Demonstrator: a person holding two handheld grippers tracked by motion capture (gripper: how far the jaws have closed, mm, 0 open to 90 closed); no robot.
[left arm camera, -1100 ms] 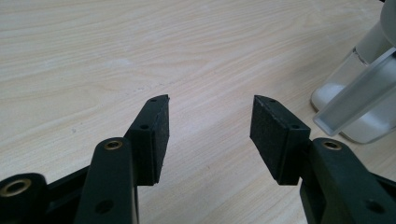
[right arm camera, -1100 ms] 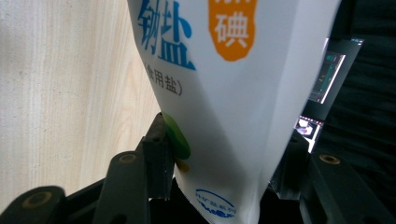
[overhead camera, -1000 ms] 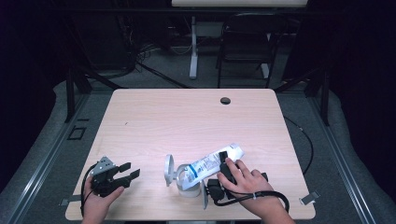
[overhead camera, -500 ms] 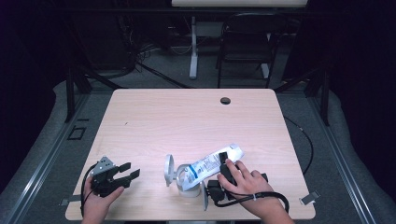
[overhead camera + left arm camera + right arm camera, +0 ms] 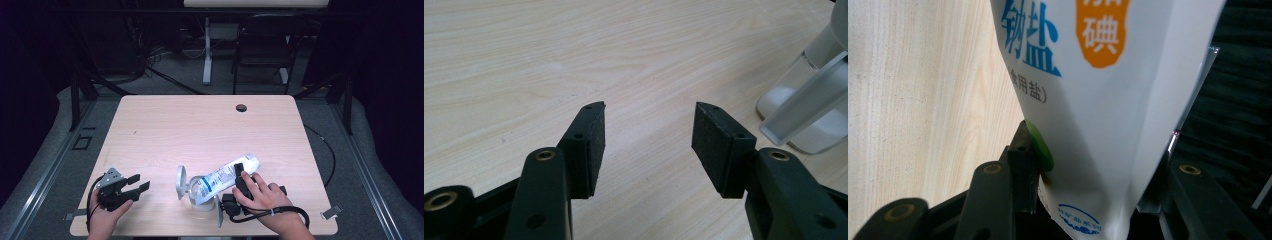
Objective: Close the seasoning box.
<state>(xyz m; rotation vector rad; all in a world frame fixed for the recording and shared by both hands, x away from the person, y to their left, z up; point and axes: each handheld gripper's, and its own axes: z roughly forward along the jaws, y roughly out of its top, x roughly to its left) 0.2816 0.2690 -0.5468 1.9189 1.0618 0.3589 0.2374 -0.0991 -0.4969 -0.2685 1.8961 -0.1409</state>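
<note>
A white salt bag (image 5: 220,177) with blue and orange print hangs tilted at the table's near middle, its lower end over a clear container (image 5: 200,200). That container has a round hinged lid (image 5: 180,182) standing up at its left. My right gripper (image 5: 240,175) is shut on the bag's upper part; its jaws have just been closing with the bag (image 5: 1098,100) between them, and the left pad (image 5: 1023,150) presses its side. My left gripper (image 5: 140,184) rests open at the near left corner, nothing between its jaws (image 5: 649,130), the container (image 5: 809,110) to its right.
The wooden table (image 5: 200,130) has a dark round hole (image 5: 241,107) near its far edge. A black chair (image 5: 260,55) and a white stand (image 5: 206,55) are on the floor behind. The right gripper's cable (image 5: 295,215) loops by the near right edge.
</note>
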